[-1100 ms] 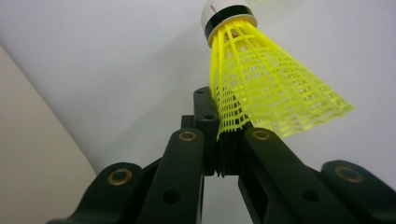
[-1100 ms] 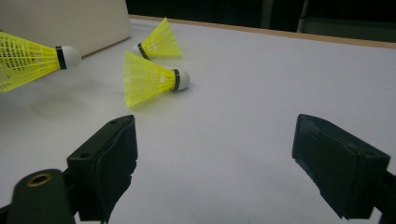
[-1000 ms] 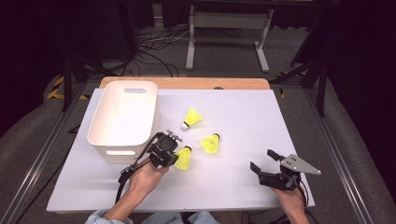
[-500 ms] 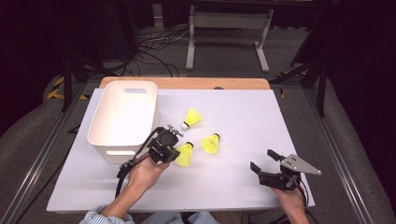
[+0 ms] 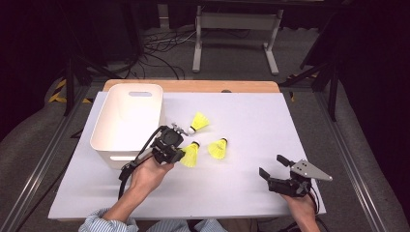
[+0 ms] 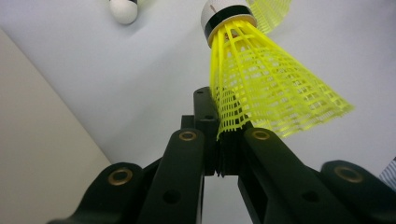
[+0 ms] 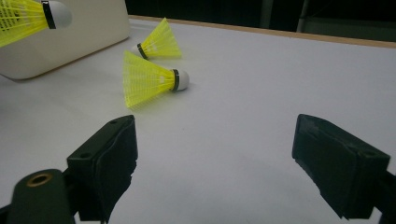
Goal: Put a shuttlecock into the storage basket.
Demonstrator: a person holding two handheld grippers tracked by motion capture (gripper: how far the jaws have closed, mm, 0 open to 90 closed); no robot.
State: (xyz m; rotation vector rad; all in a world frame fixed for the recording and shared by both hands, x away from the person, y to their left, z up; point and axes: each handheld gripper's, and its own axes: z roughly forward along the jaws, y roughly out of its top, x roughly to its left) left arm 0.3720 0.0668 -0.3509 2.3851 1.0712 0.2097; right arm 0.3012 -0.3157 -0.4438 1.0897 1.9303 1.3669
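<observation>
The left tongs are clenched on the skirt rim of a yellow shuttlecock, which hangs off the desk just right of the white bin. In the left gripper view the jaws pinch the mesh edge of the held shuttlecock, its white cork pointing away from the camera.

2 more shuttlecocks lie on the desk: 1 near the bin's right wall, 1 just right of the held 1. Both are close to it but apart from it.

The right tongs are released, jaws wide with nothing between them, near the desk's front right corner. In the right gripper view bare desk shows between the jaws, with the nearest shuttlecock well ahead.

The right half of the desk and its far edge are open. The bin's top is open; its inside cannot be seen from here.
</observation>
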